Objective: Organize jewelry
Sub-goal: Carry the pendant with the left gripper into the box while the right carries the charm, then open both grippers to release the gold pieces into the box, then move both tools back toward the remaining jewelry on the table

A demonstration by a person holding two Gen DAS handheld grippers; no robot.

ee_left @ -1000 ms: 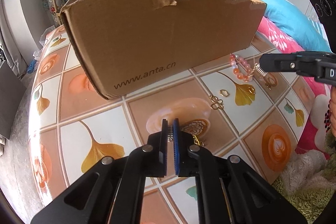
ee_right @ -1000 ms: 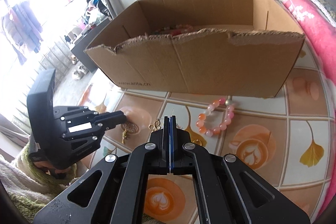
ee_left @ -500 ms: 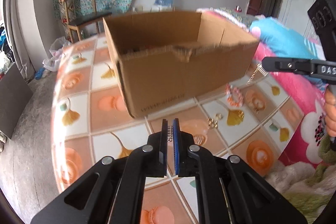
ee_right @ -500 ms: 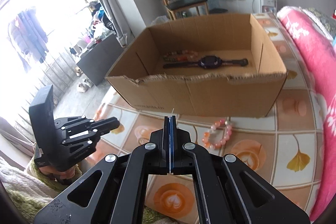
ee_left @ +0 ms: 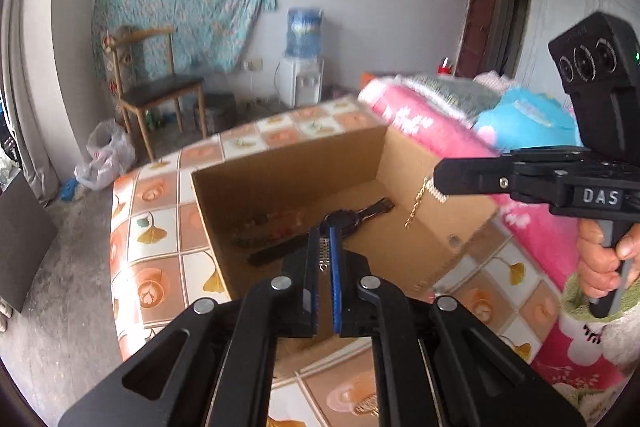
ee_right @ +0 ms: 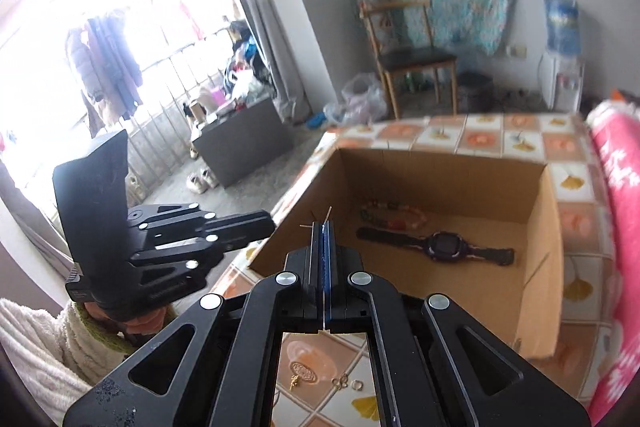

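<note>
The left tool (ee_left: 325,241) is clenched on a small silver spring-like piece (ee_left: 324,255), which stands lengthwise between the pads, its long axis along the fingers. The right tool (ee_right: 320,231) is clenched on a thin gold chain (ee_left: 418,201). In the left wrist view the chain hangs straight down from the right tool's tip, long axis near vertical, a pale coiled end at the top just under the tip, its lower end dangling over the box (ee_left: 288,167) interior, clear of the floor. The right wrist view shows only thin wire ends poking out above the closed pads; the hanging length is hidden there.

In the box lie a dark watch (ee_right: 436,247), long axis across the box floor, strap ends pointing left and right in the right view, and a beaded bracelet (ee_right: 394,215) just behind it, near the far wall. Both tools hover above the box's near edge.

Only the right view shows the tabletop (ee_right: 576,283) below the tool, where a gold pendant (ee_right: 295,381) and small rings (ee_right: 348,383) lie apart from the box. Only the left view shows a hand (ee_left: 604,255) on the right tool's grip.
</note>
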